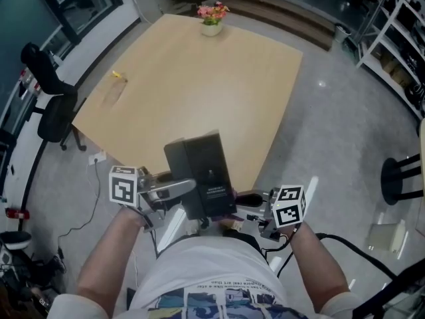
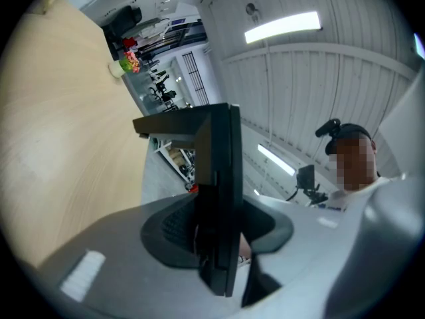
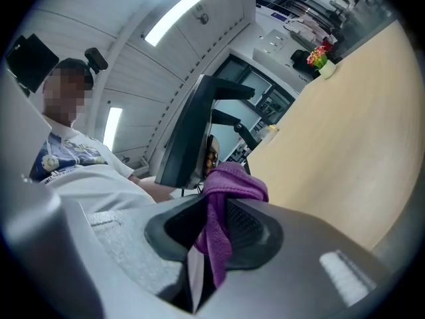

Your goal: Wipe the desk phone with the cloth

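The black desk phone (image 1: 201,176) is held up off the table at its near edge, back side facing me. My left gripper (image 1: 188,187) is shut on the phone's left side; in the left gripper view the phone's thin edge (image 2: 220,198) stands clamped between the jaws of my left gripper (image 2: 216,239). My right gripper (image 1: 244,199) sits just right of the phone, shut on a purple cloth (image 1: 230,215). In the right gripper view the cloth (image 3: 224,201) hangs bunched between the jaws of my right gripper (image 3: 212,239), with the phone (image 3: 189,138) close beyond it.
The light wooden table (image 1: 199,78) stretches ahead, with a flower pot (image 1: 212,20) at its far edge and a small yellow item (image 1: 118,75) at the left. A black office chair (image 1: 50,102) stands left, a stool (image 1: 402,178) and shelves (image 1: 398,32) right.
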Demonstrator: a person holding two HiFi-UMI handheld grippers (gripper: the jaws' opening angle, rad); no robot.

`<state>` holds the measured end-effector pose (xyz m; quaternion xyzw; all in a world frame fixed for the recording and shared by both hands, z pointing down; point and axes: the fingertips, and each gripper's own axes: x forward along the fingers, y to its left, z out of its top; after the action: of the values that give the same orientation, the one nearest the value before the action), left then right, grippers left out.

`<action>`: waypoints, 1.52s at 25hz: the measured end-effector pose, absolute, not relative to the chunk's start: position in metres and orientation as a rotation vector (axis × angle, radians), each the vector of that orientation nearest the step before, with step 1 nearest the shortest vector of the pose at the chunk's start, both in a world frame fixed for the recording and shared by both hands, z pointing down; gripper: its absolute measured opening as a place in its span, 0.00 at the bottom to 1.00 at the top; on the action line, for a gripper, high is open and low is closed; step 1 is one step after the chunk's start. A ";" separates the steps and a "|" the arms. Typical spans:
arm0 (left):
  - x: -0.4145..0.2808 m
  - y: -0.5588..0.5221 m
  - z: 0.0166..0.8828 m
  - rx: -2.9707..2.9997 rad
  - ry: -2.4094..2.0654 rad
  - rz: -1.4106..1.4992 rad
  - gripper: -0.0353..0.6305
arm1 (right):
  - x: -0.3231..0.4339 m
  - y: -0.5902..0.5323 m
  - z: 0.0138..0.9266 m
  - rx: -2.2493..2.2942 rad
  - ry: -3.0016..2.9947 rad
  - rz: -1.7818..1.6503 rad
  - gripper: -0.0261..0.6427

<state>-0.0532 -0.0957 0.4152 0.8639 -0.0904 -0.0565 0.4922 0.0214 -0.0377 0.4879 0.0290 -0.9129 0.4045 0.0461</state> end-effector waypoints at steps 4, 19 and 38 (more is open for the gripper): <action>-0.055 -0.101 0.416 2.081 -0.250 -0.154 0.33 | 0.021 -0.020 0.497 0.147 -2.749 1.164 0.17; -0.052 -0.118 0.430 2.048 -0.275 -0.140 0.33 | -0.010 0.005 0.484 0.189 -2.707 0.864 0.17; -0.053 -0.117 0.454 1.982 -0.182 -0.119 0.32 | 0.057 -0.023 0.497 0.466 -2.577 0.845 0.17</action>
<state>-0.0525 -0.1168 0.4540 0.8349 -0.0767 -0.0501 0.5428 0.0575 -0.0229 0.4974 0.1663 -0.9187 0.3014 0.1936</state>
